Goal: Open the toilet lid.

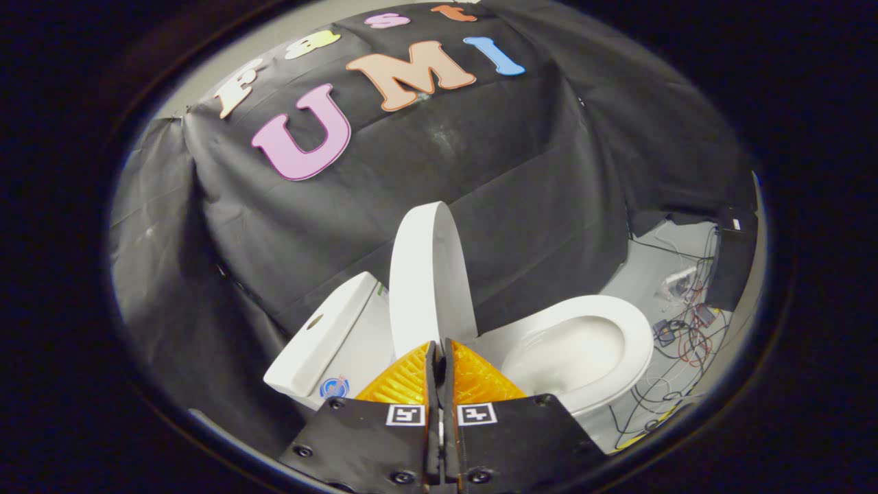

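My fingers pressed together, gripping nothing. Toilet lid just ahead, standing upright beside tank, bowl exposed. Task looks done; only pulling away left.

The pale floor carries the white toilet, which stands directly on it. Beside the toilet's bowl, away from its tank, loose cables (black and red, tangled) sprawl near small dark boxes.
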Demonstrator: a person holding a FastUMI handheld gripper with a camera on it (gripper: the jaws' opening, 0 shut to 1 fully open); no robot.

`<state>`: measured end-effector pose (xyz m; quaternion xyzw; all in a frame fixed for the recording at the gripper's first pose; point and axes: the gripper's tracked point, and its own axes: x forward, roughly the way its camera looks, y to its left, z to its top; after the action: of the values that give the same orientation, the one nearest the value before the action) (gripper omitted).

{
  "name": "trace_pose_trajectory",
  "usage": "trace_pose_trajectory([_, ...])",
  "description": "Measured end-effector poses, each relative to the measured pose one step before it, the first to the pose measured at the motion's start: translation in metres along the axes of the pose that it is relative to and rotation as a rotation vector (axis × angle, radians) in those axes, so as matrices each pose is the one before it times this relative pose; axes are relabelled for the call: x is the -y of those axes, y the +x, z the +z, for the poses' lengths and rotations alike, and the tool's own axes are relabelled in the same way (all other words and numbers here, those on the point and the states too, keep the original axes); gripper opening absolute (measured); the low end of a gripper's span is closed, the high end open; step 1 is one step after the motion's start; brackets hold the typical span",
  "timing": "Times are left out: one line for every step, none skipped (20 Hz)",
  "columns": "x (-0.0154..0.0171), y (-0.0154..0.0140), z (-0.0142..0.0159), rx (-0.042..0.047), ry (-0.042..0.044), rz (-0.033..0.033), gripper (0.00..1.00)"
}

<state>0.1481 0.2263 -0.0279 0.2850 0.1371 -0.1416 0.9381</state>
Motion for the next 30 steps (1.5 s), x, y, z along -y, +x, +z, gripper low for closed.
trace_pose_trajectory([-0.00539,0.00079,-0.00156,-0.00003,-0.01043,0.00487,0.03])
trace_pose_trajectory([-0.00509,0.00157,0.00053,0.00272,-0.01478,0.00251,0.03])
trace_pose_trajectory([-0.00468,0.00094,-0.00036,-0.00133,-0.01270,0.00394,0.03])
trace_pose_trajectory([-0.00608,0.00067,-0.00045,-0.00213,-0.01631,0.00757,0.03])
trace_pose_trajectory([-0.00567,0.00047,-0.00063,0.00056,-0.01003,0.00284,0.03])
trace_pose_trajectory([-0.00459,0.00152,0.00000,-0.00062,-0.00832,0.00140,0.03])
trace_pose_trajectory([-0.00417,0.00174,-0.00088,0.00209,-0.00321,0.00009,0.03])
trace_pose_trajectory([-0.00526,0.00054,-0.00066,-0.00008,-0.00217,0.00203,0.03])
trace_pose_trajectory([-0.00690,0.00040,-0.00175,0.00013,-0.00586,0.00377,0.03])
trace_pose_trajectory([-0.00638,0.00136,-0.00104,-0.00070,-0.01162,0.00476,0.03])
trace_pose_trajectory([-0.00510,0.00220,-0.00098,-0.00079,-0.01205,0.00269,0.03])
trace_pose_trajectory([-0.00646,0.00103,-0.00055,-0.00114,-0.01481,0.00498,0.03])
trace_pose_trajectory([-0.00510,0.00250,-0.00124,-0.00288,-0.01253,0.00571,0.03])
trace_pose_trajectory([-0.00589,0.00158,-0.00043,-0.00105,-0.00172,0.00409,0.03])
trace_pose_trajectory([-0.00592,0.00165,-0.00226,-0.00425,-0.00328,0.00322,0.03])
trace_pose_trajectory([-0.00633,0.00085,-0.00218,-0.00154,-0.00734,0.00284,0.03])
trace_pose_trajectory([-0.00531,0.00185,-0.00283,-0.00762,-0.01250,0.00187,0.03])
trace_pose_trajectory([-0.00604,0.00244,-0.00271,-0.00770,-0.01478,0.00038,0.03])
trace_pose_trajectory([-0.00543,0.00218,-0.00159,-0.00706,-0.01405,-0.00205,0.03])
trace_pose_trajectory([-0.00586,0.00140,-0.00083,-0.00485,-0.01445,-0.00115,0.03])
trace_pose_trajectory([-0.00544,0.00276,-0.00251,-0.00358,-0.01823,0.00089,0.03])
trace_pose_trajectory([-0.00570,0.00153,-0.00125,-0.00027,-0.01842,0.00226,0.03])
trace_pose_trajectory([-0.00462,0.00119,-0.00082,0.00402,-0.01352,0.00370,0.03])
trace_pose_trajectory([-0.00450,0.00168,-0.00099,0.00409,-0.00742,0.00566,0.03])
trace_pose_trajectory([-0.00423,0.00219,-0.00129,0.00450,0.00459,0.00687,0.03])
trace_pose_trajectory([-0.00270,0.00116,-0.00145,0.00250,0.00575,0.00371,0.03])
trace_pose_trajectory([-0.00078,-0.00004,-0.00099,0.00822,0.00630,-0.00375,0.03])
trace_pose_trajectory([-0.00076,0.00110,-0.00014,0.00129,0.00476,-0.00390,0.03])
trace_pose_trajectory([-0.00014,0.00003,-0.00048,0.00286,0.00018,-0.00113,0.03])
trace_pose_trajectory([-0.00195,0.00072,0.00020,-0.00138,-0.00540,0.00291,0.03])
